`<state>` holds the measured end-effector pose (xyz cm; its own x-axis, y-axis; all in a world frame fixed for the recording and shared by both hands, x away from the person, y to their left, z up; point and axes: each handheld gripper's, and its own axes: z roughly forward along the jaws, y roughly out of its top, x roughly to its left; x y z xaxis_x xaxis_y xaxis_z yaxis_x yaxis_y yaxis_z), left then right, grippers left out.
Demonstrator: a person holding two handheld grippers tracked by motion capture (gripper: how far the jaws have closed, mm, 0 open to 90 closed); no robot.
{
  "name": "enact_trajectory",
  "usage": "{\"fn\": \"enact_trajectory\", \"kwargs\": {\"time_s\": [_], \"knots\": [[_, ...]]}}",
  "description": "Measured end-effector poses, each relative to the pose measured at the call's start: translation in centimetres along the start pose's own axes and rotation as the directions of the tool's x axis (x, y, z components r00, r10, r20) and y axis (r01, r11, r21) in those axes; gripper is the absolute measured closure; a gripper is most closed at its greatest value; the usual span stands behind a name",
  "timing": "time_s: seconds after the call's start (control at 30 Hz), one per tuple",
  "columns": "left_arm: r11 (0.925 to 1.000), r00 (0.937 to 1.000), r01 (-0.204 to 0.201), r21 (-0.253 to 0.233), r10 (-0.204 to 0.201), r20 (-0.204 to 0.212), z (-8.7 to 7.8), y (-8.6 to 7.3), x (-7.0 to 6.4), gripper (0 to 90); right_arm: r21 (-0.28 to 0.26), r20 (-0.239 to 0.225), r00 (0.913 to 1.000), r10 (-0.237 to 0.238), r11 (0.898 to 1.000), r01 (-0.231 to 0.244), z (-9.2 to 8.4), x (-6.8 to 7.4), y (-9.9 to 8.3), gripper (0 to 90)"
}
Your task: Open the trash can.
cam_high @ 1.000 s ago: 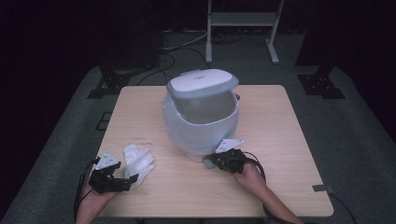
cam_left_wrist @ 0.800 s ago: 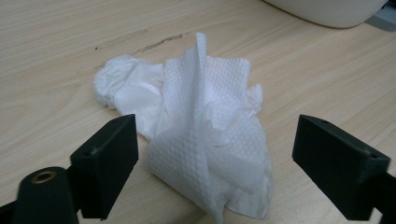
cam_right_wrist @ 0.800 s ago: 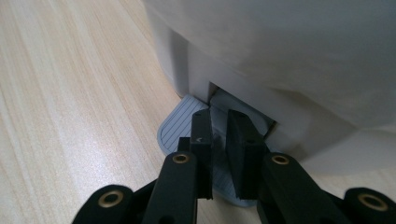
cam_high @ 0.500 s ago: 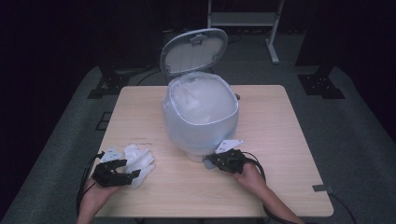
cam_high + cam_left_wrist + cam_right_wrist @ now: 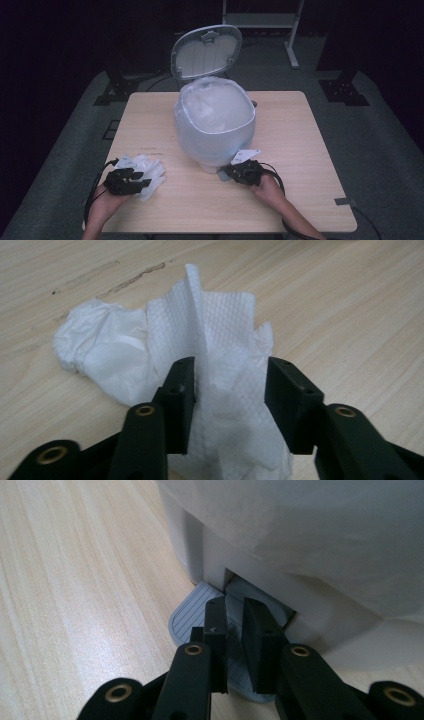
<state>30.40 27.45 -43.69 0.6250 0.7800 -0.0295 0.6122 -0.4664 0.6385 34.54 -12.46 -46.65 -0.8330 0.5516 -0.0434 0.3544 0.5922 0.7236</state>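
Tissue wad: lies crumpled on the desk at its front left, between the fingers of the left gripper.
Left gripper: its fingers have just been closing on the wad — part-way in, brushing the paper, not yet pinching it.
Bin lid: shut a second ago, now stands fully up — the lined bin is open.
Right gripper: fingers close together, pressing the grey pedal down.
Meaning: the bin looks ready; the lift comes next.
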Motion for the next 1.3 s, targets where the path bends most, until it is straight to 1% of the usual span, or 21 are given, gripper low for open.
{"fn": "enact_trajectory", "kwargs": {"time_s": [0.07,0.13,0.2,0.23,0.3,0.33,0.4,0.47,0.5,0.67,0.73,0.87,0.9,1.0,1.17,1.3], "knots": [[1.0000,1.0000,-0.001,0.010,0.001,0.003,0.3,0.0,0.2,60.0,0.000,0.001,1.0000,0.000,1.000,0.000,0.0,0.0,0.0,80.3],[0.9996,1.0000,-0.002,0.028,0.001,0.005,0.6,0.0,0.4,60.3,-0.001,-0.001,1.0000,-0.001,1.000,0.001,0.0,0.0,0.0,80.3],[0.9994,0.9998,-0.013,0.031,0.012,0.013,0.8,0.0,0.4,64.5,-0.002,-0.002,1.0000,-0.002,1.000,0.002,0.0,0.0,0.0,80.2],[0.9993,0.9998,-0.017,0.034,0.017,0.009,0.9,-0.1,0.4,67.1,-0.002,-0.002,1.0000,-0.003,1.000,0.003,0.0,0.0,0.0,80.3],[0.9978,0.9990,-0.044,0.049,0.044,0.003,1.1,-0.2,0.3,74.0,-0.003,-0.003,1.0000,-0.006,1.000,0.006,0.0,0.0,0.0,80.2],[0.9963,0.9975,-0.070,0.050,0.070,-0.003,1.2,-0.3,0.2,77.7,-0.003,-0.004,1.0000,-0.006,1.000,0.006,0.0,-0.1,0.0,80.2],[0.9966,0.9974,-0.072,0.041,0.072,0.001,1.2,-0.6,0.3,82.6,-0.004,-0.006,0.9999,-0.009,1.000,0.009,0.0,-0.1,0.0,80.2],[0.9955,0.9963,-0.086,0.038,0.086,0.000,1.2,-0.7,0.3,86.1,-0.003,-0.005,0.9999,-0.011,1.000,0.011,0.0,0.0,0.0,80.2],[0.9956,0.9962,-0.087,0.036,0.087,0.000,1.2,-0.8,0.3,87.1,-0.003,-0.005,0.9999,-0.012,1.000,0.012,0.0,0.0,0.0,80.2],[0.9942,0.9947,-0.103,0.032,0.103,0.000,1.2,-0.9,0.3,88.5,-0.003,-0.004,0.9999,-0.009,1.000,0.009,0.0,0.0,0.0,80.2],[0.9928,0.9934,-0.115,0.034,0.115,0.000,1.0,-0.9,0.3,88.5,-0.002,-0.005,0.9999,-0.009,1.000,0.009,0.0,0.0,0.0,80.2],[0.9944,0.9944,-0.105,0.013,0.105,-0.014,0.2,-1.0,0.5,88.5,-0.002,-0.005,0.9999,-0.010,1.000,0.010,0.0,-0.1,0.0,80.2],[0.9954,0.9953,-0.096,0.003,0.096,-0.013,-0.1,-1.0,0.5,88.5,-0.003,-0.005,0.9999,-0.011,1.000,0.011,0.0,-0.1,0.0,80.2],[0.9956,0.9961,-0.088,-0.032,0.088,-0.010,-0.9,-0.9,0.6,88.5,-0.003,-0.006,0.9999,-0.012,1.000,0.012,0.0,-0.1,0.0,80.2],[0.9941,0.9967,-0.082,-0.072,0.081,-0.008,-2.1,-0.5,0.8,88.5,-0.003,-0.006,0.9999,-0.011,1.000,0.011,0.0,-0.1,0.0,80.2],[0.9937,0.9965,-0.083,-0.075,0.083,-0.006,-3.0,-0.2,0.9,88.5,-0.002,-0.004,0.9999,-0.013,1.000,0.013,0.0,0.0,0.0,80.2]]}}
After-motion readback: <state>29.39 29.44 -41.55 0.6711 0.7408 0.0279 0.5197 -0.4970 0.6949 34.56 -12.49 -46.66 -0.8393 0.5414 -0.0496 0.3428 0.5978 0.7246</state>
